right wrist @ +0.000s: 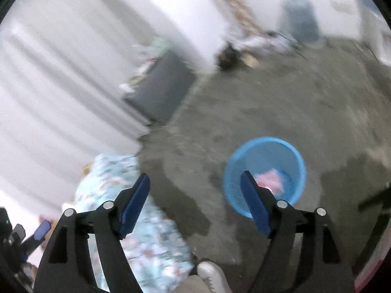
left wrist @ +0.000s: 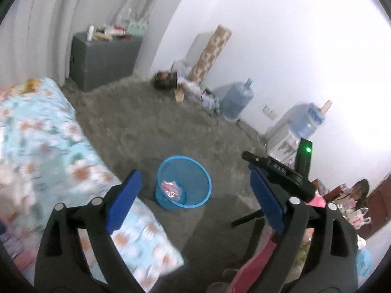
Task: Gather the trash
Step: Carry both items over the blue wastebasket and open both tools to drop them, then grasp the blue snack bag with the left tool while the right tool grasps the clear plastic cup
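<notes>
Both grippers are released and carry nothing. The left gripper has its jaws spread wide with only bare floor and the bin between them; the right gripper also stands apart and empty. The blue bin stands on the floor just beside the corner of the flowered bed, and pink-white trash already lies inside it — so one piece seems collected. Whether more trash is left I cannot tell; the right view is blurred.
</notes>
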Available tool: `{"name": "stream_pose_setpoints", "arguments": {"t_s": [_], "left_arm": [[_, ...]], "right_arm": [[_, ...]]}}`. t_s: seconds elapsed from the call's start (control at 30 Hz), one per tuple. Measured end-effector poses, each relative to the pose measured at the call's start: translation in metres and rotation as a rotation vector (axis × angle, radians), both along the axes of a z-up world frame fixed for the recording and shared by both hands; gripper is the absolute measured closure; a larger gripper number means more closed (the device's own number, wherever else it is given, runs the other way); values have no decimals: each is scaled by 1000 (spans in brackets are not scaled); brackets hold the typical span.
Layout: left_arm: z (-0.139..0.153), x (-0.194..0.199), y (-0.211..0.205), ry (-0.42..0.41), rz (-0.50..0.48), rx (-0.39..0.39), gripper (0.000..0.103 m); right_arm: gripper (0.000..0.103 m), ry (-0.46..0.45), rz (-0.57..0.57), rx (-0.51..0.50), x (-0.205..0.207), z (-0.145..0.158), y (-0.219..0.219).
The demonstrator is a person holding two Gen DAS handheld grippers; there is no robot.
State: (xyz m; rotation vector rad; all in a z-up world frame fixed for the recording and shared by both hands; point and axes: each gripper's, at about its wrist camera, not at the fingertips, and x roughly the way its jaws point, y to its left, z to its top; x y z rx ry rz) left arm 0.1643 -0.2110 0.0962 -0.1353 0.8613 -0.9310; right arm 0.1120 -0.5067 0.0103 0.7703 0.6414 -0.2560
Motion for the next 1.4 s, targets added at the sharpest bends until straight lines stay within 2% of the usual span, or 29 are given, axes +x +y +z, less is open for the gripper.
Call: {"name": "stream_pose_setpoints", "arguments": {"t_s": [0.13,0.23,0.3,0.37,0.43,0.47,0.5,0.6,0.67,0.77,0.97,1.17,1.2,1.23,1.3,1.4], "left_arm": [[26,-21,76,-23,63,-75,11],[37,-40,145,-62,141,-118,11],[37,-48,187,-94,219,-117,11],[32,-54,224,-129,308,-97,11],[25,-61,255,-171,408,-60,11],[21,-62,262,-187,429,-47,11],[16,-65,269,-206,445,-32,11],[2,-65,274,-211,443,-4,11],[-8,-62,271,-214,436,12,11],[-21,-58,262,-239,415,50,11],[-39,-46,242,-289,412,124,11],[-48,-33,215,-429,464,299,12],[-49,-31,211,-444,468,318,15],[-50,-29,209,-455,472,340,24],[-55,-23,203,-455,479,382,31],[-59,-19,201,-455,488,399,46]], "right_arm": [[28,-96,187,-76,19,44,66],[28,-145,324,-107,36,61,120],[28,-149,412,-104,49,66,152],[28,-147,498,-23,65,61,178],[28,-127,589,165,87,46,199],[28,-86,619,294,104,30,210],[28,-55,629,365,112,19,216],[28,53,609,534,142,-12,234],[28,107,582,587,163,-28,241],[29,153,550,605,186,-38,253],[41,269,515,653,229,-66,280],[52,327,522,633,255,-79,299],[56,336,523,625,258,-80,301],[59,340,524,621,259,-82,303],[67,344,526,620,263,-85,305],[78,340,524,631,261,-87,304]]}}
